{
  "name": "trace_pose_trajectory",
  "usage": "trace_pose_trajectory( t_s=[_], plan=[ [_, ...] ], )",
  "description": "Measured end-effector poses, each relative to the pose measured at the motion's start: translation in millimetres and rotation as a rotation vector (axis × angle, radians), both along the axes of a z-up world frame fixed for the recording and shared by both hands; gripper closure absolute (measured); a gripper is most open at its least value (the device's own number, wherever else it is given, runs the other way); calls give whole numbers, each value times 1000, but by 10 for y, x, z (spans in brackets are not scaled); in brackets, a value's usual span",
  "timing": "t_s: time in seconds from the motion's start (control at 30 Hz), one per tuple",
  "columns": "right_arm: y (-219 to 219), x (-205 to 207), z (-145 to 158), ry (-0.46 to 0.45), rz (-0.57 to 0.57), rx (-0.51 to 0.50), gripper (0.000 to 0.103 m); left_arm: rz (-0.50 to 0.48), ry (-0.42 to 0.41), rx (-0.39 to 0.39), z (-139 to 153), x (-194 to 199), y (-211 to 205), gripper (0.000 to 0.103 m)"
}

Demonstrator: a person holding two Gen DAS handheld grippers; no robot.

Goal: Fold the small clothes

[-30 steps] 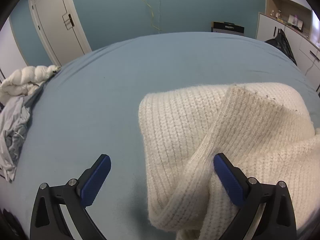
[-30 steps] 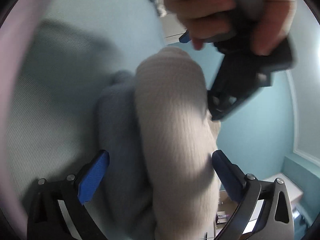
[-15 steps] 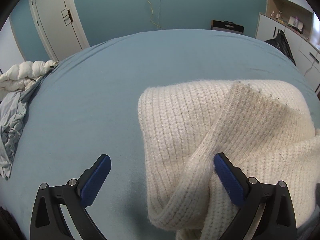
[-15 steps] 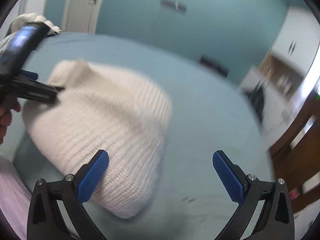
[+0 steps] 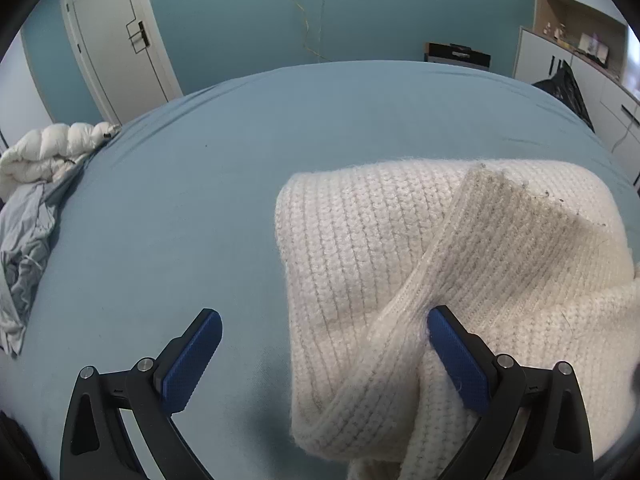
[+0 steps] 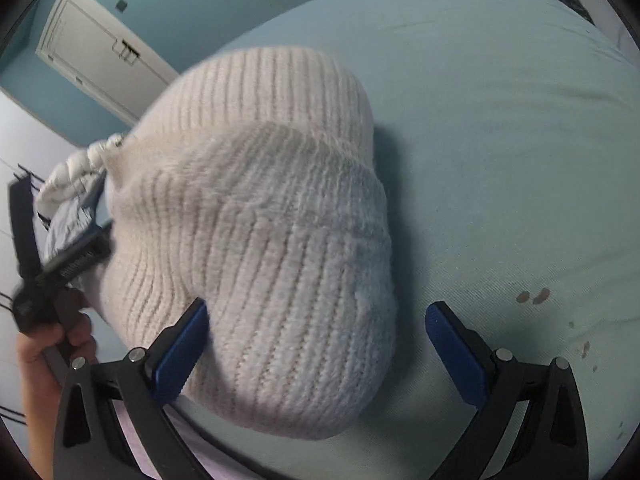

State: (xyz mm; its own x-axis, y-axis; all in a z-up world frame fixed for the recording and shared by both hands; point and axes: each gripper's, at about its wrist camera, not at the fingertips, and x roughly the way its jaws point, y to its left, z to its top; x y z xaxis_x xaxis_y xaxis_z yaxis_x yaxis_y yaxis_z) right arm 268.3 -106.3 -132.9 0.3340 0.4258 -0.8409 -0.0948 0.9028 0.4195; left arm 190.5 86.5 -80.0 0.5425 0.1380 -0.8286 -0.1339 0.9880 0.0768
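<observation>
A cream ribbed knit garment (image 5: 360,240) lies in a loose fold on the blue bed sheet (image 5: 192,168). One ribbed band crosses diagonally over its top. My left gripper (image 5: 324,356) is open at the knit's near left edge; its right pad (image 5: 456,360) rests against the band, and its left pad is over bare sheet. In the right wrist view the knit (image 6: 260,208) bulges as a rounded bundle. My right gripper (image 6: 316,352) stands open, its left pad (image 6: 180,348) touching the bundle's near side and its right pad over the sheet (image 6: 500,140).
A white puffy jacket (image 5: 44,156) and crumpled grey-blue cloth (image 5: 24,248) lie at the bed's left edge. A hand (image 6: 44,344) holds the other gripper at far left. Small dark spots (image 6: 532,296) mark the sheet. A door (image 5: 116,36) and cabinets (image 5: 580,60) stand beyond the bed.
The right gripper has swung from close against the knit to above and behind it, still open. The left gripper has held its place beside the band.
</observation>
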Motion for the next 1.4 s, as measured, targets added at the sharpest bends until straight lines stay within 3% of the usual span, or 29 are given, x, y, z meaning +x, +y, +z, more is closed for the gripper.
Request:
trace_pose_trajectory(
  t_s=[0.07, 0.2, 0.3, 0.4, 0.47, 0.53, 0.6, 0.77, 0.83, 0.9, 0.97, 1.1, 1.17, 1.23, 1.33, 1.4],
  plan=[
    [-86, -39, 171, -28, -48, 18, 1, -1, -1, -3, 4, 4, -2, 0],
    [-314, -37, 562, -212, -146, 157, 1, -1, -1, 2, -12, -5, -2, 0],
    [-308, 184, 378, -131, -180, 141, 1, 0, 3, -2, -39, -1, 16, 0],
    [-158, 338, -50, 9, -158, 72, 1, -9, 12, -2, -42, 6, 10, 0],
    [-140, 329, -262, 20, -147, 197, 1, -27, 29, -8, 12, 34, 23, 0],
    [-213, 403, -442, 150, -164, 367, 1, -52, 48, -14, 83, 52, 38, 0],
    [-250, 401, -479, 217, -172, 420, 1, -73, 53, -16, 183, 40, 81, 0],
    [-120, 437, -204, 182, -157, 322, 1, -78, 4, 34, 431, -122, 264, 0],
    [-68, 450, -108, 165, -144, 335, 1, -76, 1, 68, 467, -165, 345, 0],
    [-104, 469, 0, 143, -156, 360, 1, -80, 13, 54, 447, -179, 450, 0],
    [-158, 459, 25, 130, -184, 388, 1, -87, 31, -38, 396, -153, 564, 0],
    [-341, 648, -219, 179, -222, 450, 1, -112, 109, -372, 134, -18, 757, 0],
    [-306, 695, -352, 201, -239, 481, 1, -117, 152, -485, -30, 56, 779, 0],
    [-287, 697, -456, 223, -242, 497, 1, -129, 197, -568, -208, 132, 750, 0],
    [-320, 631, -561, 260, -219, 549, 1, -132, 244, -618, -449, 230, 668, 0],
    [-357, 592, -658, 280, -194, 598, 1, -120, 259, -728, -578, 299, 683, 0]
  ],
)
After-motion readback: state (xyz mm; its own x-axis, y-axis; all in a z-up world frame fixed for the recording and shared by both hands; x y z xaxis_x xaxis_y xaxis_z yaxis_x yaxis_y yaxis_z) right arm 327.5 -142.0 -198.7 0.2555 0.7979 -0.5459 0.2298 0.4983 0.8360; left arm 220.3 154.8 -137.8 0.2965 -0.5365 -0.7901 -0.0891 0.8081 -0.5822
